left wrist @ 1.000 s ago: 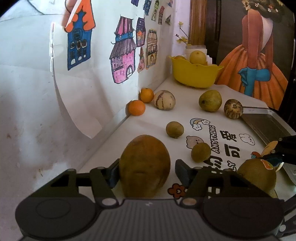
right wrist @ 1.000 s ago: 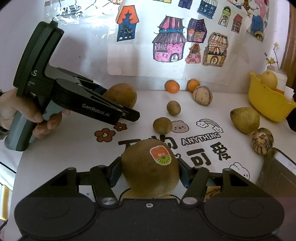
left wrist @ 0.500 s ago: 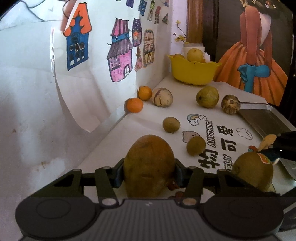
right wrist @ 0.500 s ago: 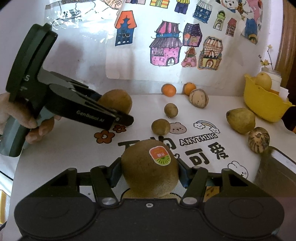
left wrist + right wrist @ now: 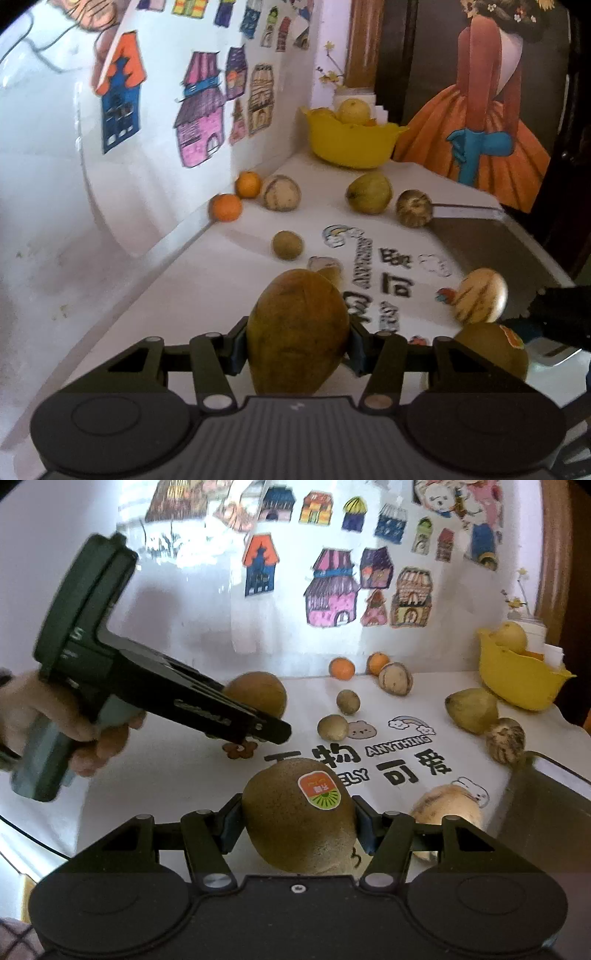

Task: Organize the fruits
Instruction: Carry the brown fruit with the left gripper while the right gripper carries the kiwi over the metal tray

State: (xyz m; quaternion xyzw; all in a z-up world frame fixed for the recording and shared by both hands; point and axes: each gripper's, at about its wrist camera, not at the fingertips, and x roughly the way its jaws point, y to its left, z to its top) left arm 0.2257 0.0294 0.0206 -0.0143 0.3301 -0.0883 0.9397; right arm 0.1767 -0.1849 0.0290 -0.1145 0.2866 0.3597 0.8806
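Left gripper [image 5: 297,341]: pads pressing both flanks of a brown kiwi [image 5: 297,332], holding it above the table [image 5: 192,295].

Right gripper [image 5: 297,825]: clamping a second, stickered kiwi [image 5: 299,816], likewise carried over the table.

Destination, as a judgement: the yellow bowl [image 5: 351,142] at the far corner, already holding fruit.

Handling: carrying both level and gently, since kiwis are bruising easily; clearing the loose oranges [image 5: 226,207] and melons [image 5: 480,295] en route; releasing low inside the bowl.

Writing: mat reading "ANYTHING" [image 5: 397,746] with Chinese characters; sticker [image 5: 318,790] text too small.
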